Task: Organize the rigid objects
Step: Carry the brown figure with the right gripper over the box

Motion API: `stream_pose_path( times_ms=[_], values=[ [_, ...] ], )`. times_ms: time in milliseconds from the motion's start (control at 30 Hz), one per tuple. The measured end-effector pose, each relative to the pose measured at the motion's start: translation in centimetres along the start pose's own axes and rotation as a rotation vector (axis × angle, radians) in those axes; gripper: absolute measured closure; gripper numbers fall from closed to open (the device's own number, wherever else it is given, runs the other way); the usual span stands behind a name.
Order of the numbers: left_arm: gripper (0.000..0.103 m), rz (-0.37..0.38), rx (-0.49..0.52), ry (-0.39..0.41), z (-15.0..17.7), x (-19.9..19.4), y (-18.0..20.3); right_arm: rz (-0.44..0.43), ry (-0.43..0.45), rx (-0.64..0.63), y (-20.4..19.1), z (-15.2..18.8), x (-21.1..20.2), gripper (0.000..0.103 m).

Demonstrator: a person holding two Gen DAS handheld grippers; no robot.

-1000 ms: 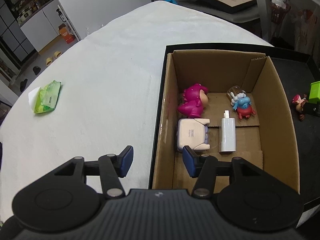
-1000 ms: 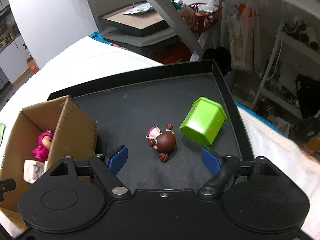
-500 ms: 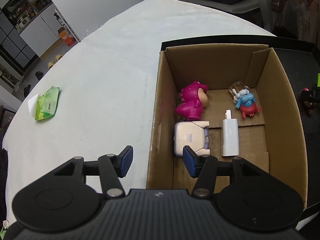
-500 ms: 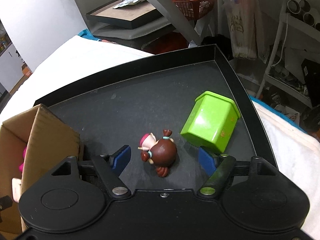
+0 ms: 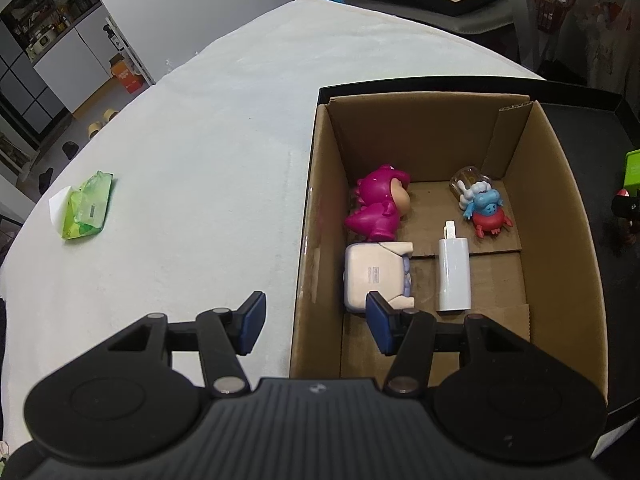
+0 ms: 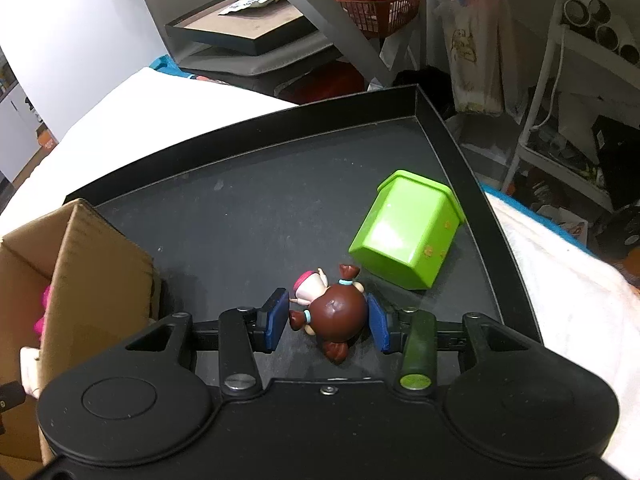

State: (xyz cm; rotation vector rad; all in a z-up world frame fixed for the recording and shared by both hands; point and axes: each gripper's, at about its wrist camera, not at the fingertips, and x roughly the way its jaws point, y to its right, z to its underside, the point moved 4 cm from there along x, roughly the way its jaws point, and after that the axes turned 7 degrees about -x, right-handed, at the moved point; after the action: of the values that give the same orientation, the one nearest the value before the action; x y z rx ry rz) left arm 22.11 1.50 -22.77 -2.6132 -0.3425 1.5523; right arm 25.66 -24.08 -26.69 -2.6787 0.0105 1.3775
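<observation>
Brown-haired doll figurine (image 6: 334, 314) lies on its side on the black tray (image 6: 248, 216), between the blue pads of the right gripper (image 6: 327, 322). We note the jaws closing on it: the right pad (image 6: 376, 326) touches the head and the left pad (image 6: 277, 318) sits against a pigtail, so we record the tongs as clamped on the doll. At two o'clock from the doll, just beside it, a green house-shaped block (image 6: 406, 236) lies tipped over; small orange marks on its side are not legible. At nine o'clock stands the cardboard box (image 6: 100, 256), also on the tray.

In the left view we find, inside the box (image 5: 568, 240), a magenta dinosaur figure (image 5: 378, 208), a blue and red crab figure (image 5: 486, 210) next to a clear jar (image 5: 464, 178), a white charger (image 5: 453, 274) and a cream case (image 5: 374, 276) bearing a small printed label too fine to read. The left gripper (image 5: 316, 322) hovers with its tongs apart, straddling the box's near left wall, gripping nothing. At nine o'clock from the box, well apart on the white cloth (image 5: 200, 160), lies a green wipes packet (image 5: 85, 210); its label is unreadable.
</observation>
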Motion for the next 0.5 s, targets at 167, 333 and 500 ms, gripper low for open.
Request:
stream_pose_path(
  times_ms=[167,333,500],
  values=[
    [0.049,0.013,-0.013,0.007,0.1,-0.4,-0.2,0.004,0.016,-0.002,-0.5,-0.3,-1.3,0.061],
    [0.049,0.024,-0.027,0.014,0.2,-0.7,-0.6,0.004,0.033,-0.036,-1.4,-0.7,-2.9,0.061],
    [0.049,0.040,-0.044,0.017,0.4,-0.9,-1.1,0.002,0.056,-0.081,-2.8,-1.3,-4.5,0.061]
  ],
)
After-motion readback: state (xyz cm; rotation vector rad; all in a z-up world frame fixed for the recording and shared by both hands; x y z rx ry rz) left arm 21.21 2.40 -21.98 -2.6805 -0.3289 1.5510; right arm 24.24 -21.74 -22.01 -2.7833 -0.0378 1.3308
